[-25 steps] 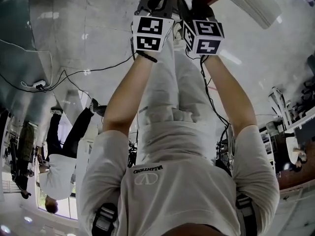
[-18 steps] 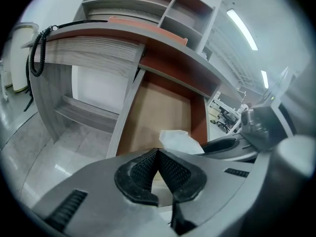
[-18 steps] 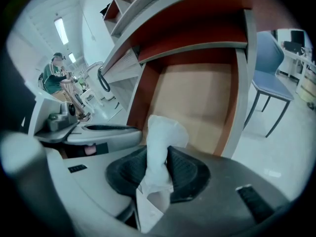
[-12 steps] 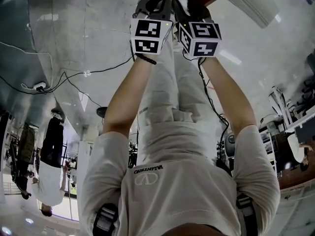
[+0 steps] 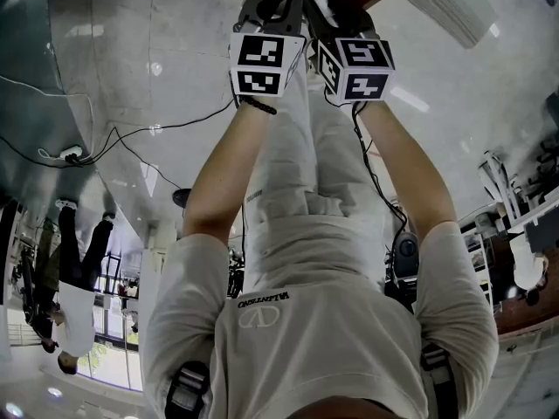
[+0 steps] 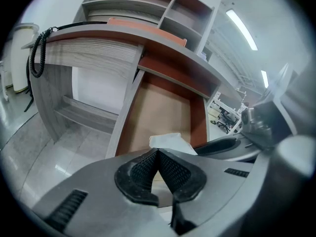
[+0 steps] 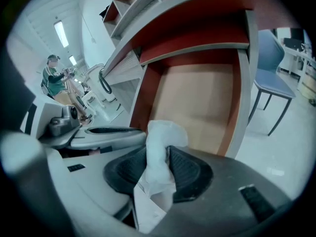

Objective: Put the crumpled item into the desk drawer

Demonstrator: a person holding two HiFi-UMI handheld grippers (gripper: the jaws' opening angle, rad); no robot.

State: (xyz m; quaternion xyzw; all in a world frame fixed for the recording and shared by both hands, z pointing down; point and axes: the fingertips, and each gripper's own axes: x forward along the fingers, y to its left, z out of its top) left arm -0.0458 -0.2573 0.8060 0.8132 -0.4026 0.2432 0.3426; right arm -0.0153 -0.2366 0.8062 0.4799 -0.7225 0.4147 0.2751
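Desk [image 6: 98, 38] isn't the worry, it just sits there with its shelves up top and the drawer [image 7: 197, 98] pulled right out underneath, bare floor showing and nothing in it that I can see. What could bite is the drop. The right gripper [image 7: 165, 154] is angled down over the drawer's near end and its jaws have just been opening, with the wad [image 7: 163, 132] standing between the pads and touching both, pinched in at the waist. My guess is the grip is letting go, not gone. If the tips aren't far enough past the front lip, the wad lands on the floor instead, and it looks light enough to drift. The left gripper [image 6: 158, 154] is empty, pads pressed together at the tips, parked just beside the right one, so a small nudge from either could knock the wad off line. Smallest thing, maybe the likeliest: a flap of the wad trails back down between the ribbed pads, and that could snag and leave it dangling instead of falling clean.
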